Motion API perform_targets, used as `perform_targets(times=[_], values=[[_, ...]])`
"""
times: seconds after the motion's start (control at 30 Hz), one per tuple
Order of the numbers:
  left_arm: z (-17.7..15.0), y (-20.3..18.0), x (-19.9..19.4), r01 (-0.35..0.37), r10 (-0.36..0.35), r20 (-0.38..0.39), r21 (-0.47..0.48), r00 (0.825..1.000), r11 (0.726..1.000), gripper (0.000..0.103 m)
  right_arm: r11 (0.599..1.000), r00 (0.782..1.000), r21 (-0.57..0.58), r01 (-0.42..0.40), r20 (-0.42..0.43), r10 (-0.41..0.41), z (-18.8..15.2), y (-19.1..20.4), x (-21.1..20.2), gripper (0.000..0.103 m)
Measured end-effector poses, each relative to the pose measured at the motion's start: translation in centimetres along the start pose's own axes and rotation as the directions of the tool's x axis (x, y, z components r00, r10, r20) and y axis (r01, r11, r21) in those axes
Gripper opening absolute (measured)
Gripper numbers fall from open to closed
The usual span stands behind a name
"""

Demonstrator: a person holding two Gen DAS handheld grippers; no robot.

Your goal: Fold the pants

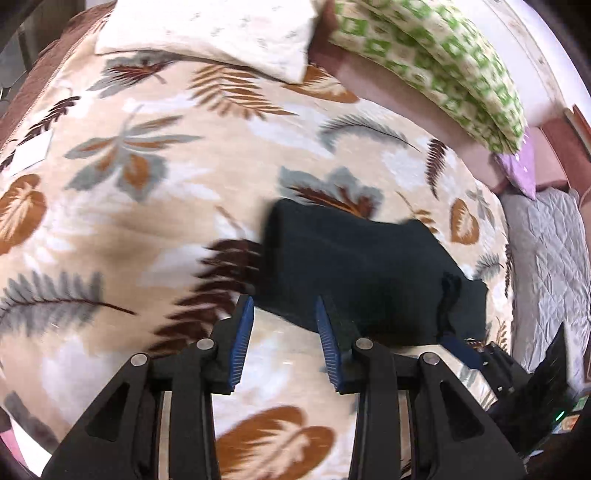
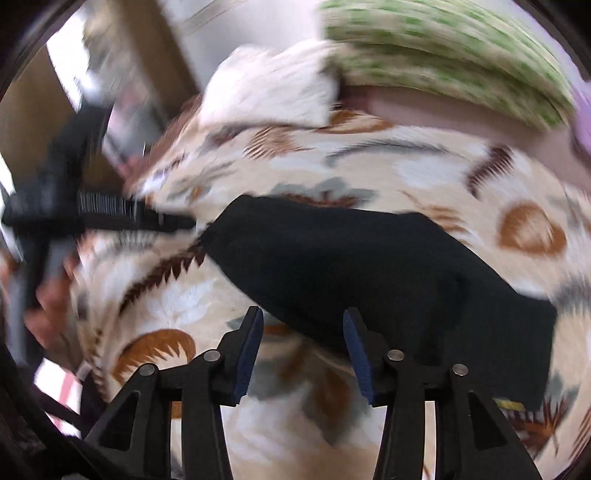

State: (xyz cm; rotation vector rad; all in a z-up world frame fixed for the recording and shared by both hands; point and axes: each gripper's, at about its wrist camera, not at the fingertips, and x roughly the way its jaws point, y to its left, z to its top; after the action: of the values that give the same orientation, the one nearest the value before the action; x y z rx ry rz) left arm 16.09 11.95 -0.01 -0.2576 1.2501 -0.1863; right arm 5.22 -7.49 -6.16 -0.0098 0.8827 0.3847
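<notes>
Blue-padded left gripper (image 1: 284,306) jaws parted, nothing between them, only bedspread (image 1: 155,221) showing through the gap. Right gripper (image 2: 303,321) likewise parted and empty above the cloth. Black pants (image 1: 354,258), folded into a compact bundle, lie flat on the leaf-print bedspread just beyond both sets of fingertips, apart from the pads. Cream pillow (image 1: 221,33) and green-patterned pillow (image 1: 436,59) at the far edge. Right view heavily blurred.

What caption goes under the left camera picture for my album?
Folded dark pants lie on a leafy blanket, the empty left hand-held gripper above.
</notes>
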Motion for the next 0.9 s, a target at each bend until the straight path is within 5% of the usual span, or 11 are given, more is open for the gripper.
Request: perform_targets(times=[0.13,0.3,0.6,0.7,0.77,0.9], values=[[0.6,2.5,0.3,0.025,-0.026,-0.02,-0.026,0.999,0.999,0.033,0.982,0.995,-0.17,0.082,-0.037,-0.089,0.9,5.2,4.4,0.057],[1.5,4.7,1.0,0.043,-0.046,-0.042,-0.051,0.998,0.998,0.033,0.908,0.968,-0.367,0.205,-0.059,-0.242,0.6,8.3,9.3,0.06],[2.7,6.6,2.9,0.12,-0.129,-0.1,-0.091,0.987,0.989,0.033,0.795,0.915,-0.486,0.363,0.026,-0.403,0.7,9.9,12.9,0.074],[3.1,6.4,3.6,0.142,-0.152,-0.131,-0.084,0.98,0.986,0.033,0.837,0.924,-0.424,0.347,0.002,-0.382,1.6,9.0,13.4,0.066],[3.6,6.1,4.0,0.162,-0.173,-0.152,-0.082,0.973,0.983,0.033,0.854,0.93,-0.394,0.339,0.001,-0.368,2.0,8.4,13.4,0.028],[5.1,5.7,5.3,0.241,-0.262,-0.189,-0.128,0.946,0.962,0.033,0.874,0.936,-0.347,0.341,0.037,-0.351,2.4,7.3,12.3,0.012]])
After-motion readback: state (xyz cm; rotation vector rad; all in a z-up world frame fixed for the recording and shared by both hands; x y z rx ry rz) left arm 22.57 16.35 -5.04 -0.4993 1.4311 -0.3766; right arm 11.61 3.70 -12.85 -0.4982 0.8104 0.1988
